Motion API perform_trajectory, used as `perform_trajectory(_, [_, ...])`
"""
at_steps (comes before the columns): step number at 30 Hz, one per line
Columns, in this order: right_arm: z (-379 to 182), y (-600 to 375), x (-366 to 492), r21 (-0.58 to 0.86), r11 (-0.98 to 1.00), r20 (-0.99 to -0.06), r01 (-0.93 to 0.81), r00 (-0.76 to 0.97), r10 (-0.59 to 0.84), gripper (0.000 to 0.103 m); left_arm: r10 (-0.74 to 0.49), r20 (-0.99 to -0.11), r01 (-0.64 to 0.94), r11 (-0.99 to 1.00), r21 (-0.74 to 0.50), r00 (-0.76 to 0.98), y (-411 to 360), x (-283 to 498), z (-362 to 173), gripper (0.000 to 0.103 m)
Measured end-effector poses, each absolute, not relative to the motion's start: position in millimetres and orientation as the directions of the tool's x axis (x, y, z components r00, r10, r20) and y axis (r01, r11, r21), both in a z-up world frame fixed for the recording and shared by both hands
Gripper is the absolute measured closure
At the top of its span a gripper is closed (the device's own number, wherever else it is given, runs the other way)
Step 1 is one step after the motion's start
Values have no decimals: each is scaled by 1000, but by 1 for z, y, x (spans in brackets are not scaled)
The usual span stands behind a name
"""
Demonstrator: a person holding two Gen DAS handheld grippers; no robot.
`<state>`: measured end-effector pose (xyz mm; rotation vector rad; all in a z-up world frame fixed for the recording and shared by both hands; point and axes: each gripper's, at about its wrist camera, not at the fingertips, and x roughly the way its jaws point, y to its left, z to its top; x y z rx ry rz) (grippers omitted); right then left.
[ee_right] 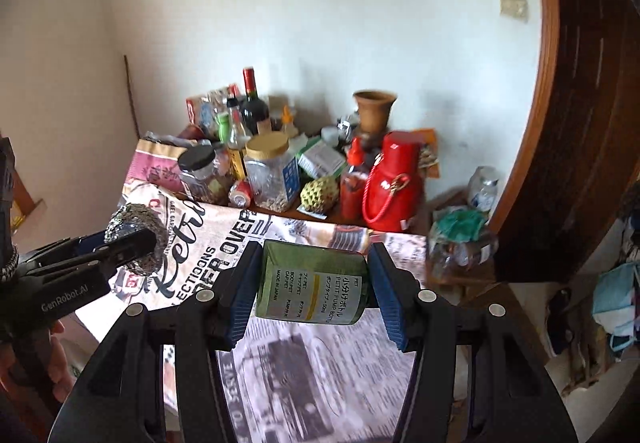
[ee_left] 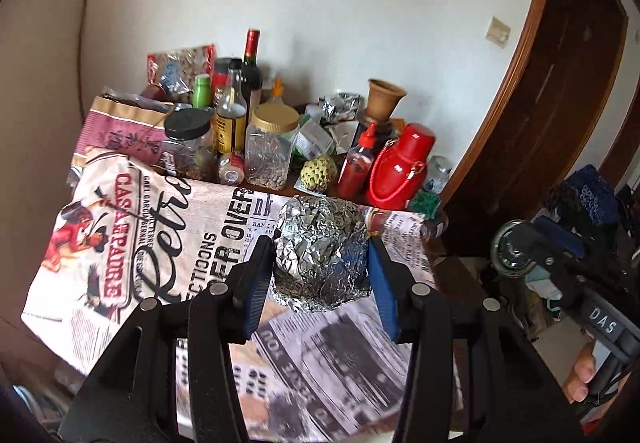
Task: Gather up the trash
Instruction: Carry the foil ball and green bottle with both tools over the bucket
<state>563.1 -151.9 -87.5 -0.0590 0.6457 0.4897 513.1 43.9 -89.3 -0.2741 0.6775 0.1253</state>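
Foil ball [ee_left: 320,253], crumpled, sits pinched between the blue pads of the left claw [ee_left: 322,275], held up off the worktop [ee_left: 452,275]. Same ball shows in the right wrist view [ee_right: 138,239], w/ the left claw [ee_right: 136,243] reaching in from the left side. Right claw [ee_right: 314,283] is clamped on a small green bottle [ee_right: 310,283], lying sideways between its pads, white label w/ Japanese print facing up; also off the worktop. Below both claws: newspaper-print cloth [ee_left: 168,243] spread over the worktop. Beyond the claws, at the far end by the wall: gold-lid jar [ee_left: 272,147], black-lid jar [ee_left: 188,147], wine bottle [ee_left: 251,71], green bumpy fruit [ee_left: 319,171], red sauce bottle [ee_left: 356,163], red flask w/ cord [ee_left: 402,167], clay pot [ee_left: 384,99]. Right of the claws, a dark wood door frame [ee_left: 532,83]. A person's fingers [ee_left: 580,375] grip the right claw's handle.
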Motion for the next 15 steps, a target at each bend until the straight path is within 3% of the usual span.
perform_trajectory(15, [-53, -170, 454, 141, 912, -522, -385, 754, 399, 52, -18, -543, -103, 976, -192, 839, 38, 389, -32, 57])
